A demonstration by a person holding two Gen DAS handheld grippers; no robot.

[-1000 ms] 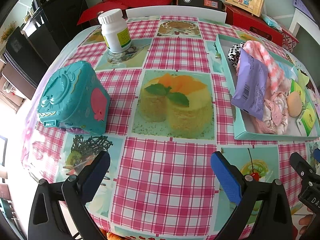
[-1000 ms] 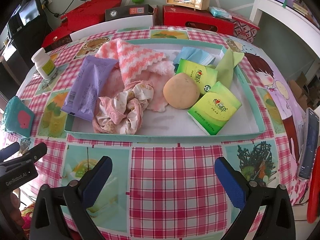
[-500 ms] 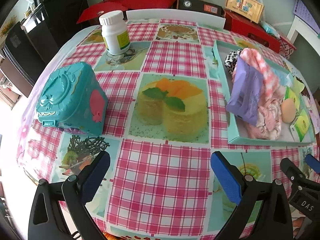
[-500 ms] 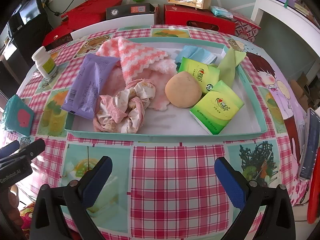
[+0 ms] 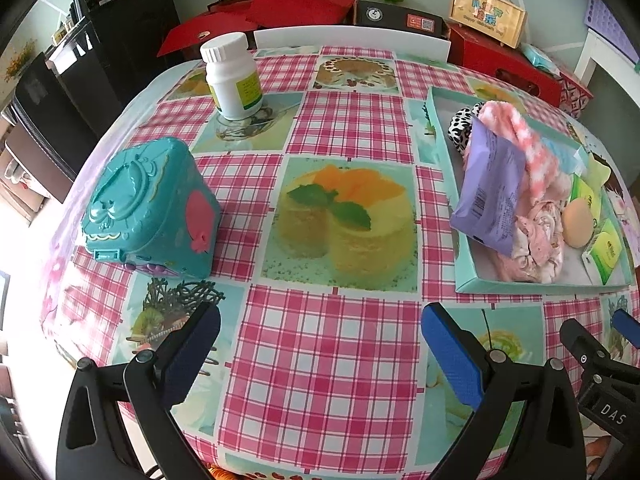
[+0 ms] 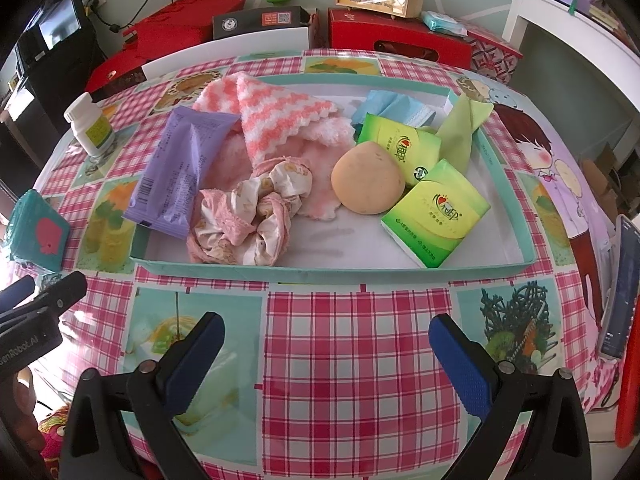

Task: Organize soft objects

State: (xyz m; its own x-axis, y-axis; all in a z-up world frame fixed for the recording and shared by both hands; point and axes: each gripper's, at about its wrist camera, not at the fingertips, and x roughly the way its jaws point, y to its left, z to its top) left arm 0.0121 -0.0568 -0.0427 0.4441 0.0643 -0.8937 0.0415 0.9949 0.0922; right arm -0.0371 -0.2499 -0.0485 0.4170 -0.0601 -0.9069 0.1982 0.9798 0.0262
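A teal tray on the checked table holds soft things: a purple packet, a pink-and-white knitted cloth, a crumpled pink fabric, a tan round sponge, two green tissue packs, a blue mask and a green cloth. The same tray lies at the right of the left wrist view, with a spotted item at its far end. My right gripper is open over the table before the tray. My left gripper is open, left of the tray, holding nothing.
A teal toy box and a white pill bottle stand on the table's left half. A phone lies at the right edge. Red boxes and a black box sit behind the table, beside a white shelf.
The left gripper has drawn back and slightly left, so the tray sits farther right in its view. The right gripper has barely moved. Both stay open.
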